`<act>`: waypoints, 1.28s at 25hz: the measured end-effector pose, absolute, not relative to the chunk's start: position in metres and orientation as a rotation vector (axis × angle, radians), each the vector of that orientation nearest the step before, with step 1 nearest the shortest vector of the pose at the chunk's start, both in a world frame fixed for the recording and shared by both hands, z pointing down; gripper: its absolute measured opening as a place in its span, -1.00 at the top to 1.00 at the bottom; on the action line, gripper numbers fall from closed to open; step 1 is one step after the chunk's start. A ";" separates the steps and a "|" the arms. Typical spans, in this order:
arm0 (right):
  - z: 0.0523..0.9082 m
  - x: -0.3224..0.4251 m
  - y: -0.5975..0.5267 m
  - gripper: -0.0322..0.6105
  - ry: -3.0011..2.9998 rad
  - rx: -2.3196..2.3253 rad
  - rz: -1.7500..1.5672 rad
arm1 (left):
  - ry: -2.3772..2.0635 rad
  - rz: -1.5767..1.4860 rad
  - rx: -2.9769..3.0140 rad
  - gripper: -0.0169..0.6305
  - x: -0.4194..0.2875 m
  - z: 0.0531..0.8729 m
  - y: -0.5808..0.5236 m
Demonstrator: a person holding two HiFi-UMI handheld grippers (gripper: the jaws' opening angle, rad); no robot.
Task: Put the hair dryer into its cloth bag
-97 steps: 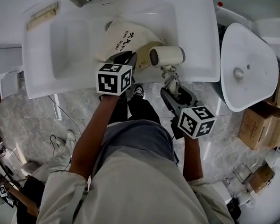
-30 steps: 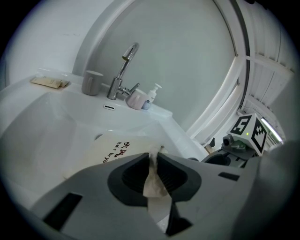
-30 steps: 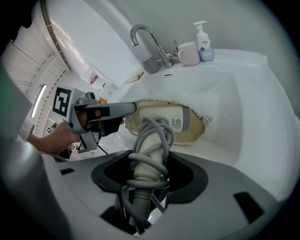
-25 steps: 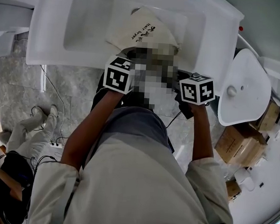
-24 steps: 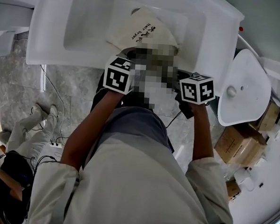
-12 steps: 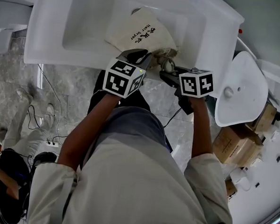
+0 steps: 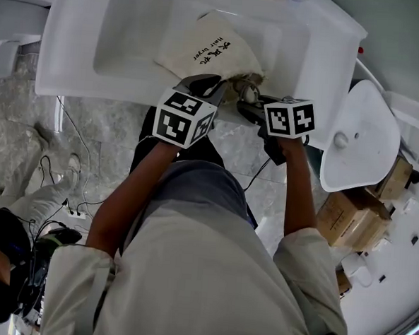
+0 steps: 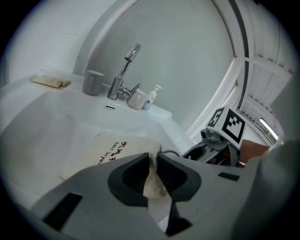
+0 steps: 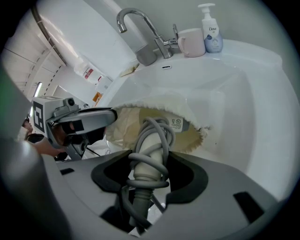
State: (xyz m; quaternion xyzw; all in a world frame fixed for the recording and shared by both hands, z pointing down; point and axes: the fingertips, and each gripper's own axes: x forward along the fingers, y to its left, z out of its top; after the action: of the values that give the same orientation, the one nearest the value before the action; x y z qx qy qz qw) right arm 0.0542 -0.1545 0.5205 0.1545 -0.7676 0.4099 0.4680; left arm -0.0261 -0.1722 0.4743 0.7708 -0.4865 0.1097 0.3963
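Poking head-first into the frayed mouth of the cream cloth bag with black lettering (image 9: 123, 123), the off-white hair dryer with grey cord wound round its handle (image 9: 151, 140) sits at the near edge of the white ceramic sink basin (image 7: 125, 38). Its long axis runs from the handle, nearest the person, away toward the chrome tap (image 9: 159, 46), with the head end inside the bag. Only the right gripper view shows this, with the right gripper (image 9: 150, 171) clamped on the corded handle. In the head view, little more than a loop of cord shows beside the marker cube. The left gripper view shows the left gripper (image 8: 152, 171) pinching a fold of the bag's rim between nearly closed jaws. The head view does not resolve that pinch.
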 end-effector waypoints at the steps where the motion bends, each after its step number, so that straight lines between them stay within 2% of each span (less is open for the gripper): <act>1: 0.521 0.051 -0.155 0.18 -1.885 0.379 1.002 | -1.232 0.277 1.954 0.77 -0.028 0.474 -0.172; 32: 0.542 0.006 -0.171 0.18 -1.936 0.318 0.951 | -1.213 0.246 1.965 0.78 -0.028 0.471 -0.172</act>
State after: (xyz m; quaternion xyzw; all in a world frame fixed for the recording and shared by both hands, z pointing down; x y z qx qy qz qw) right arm 0.0057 -0.1710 0.5423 0.1293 -0.7874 0.3868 0.4623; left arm -0.0284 -0.1716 0.4712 0.7761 -0.4792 0.0973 0.3983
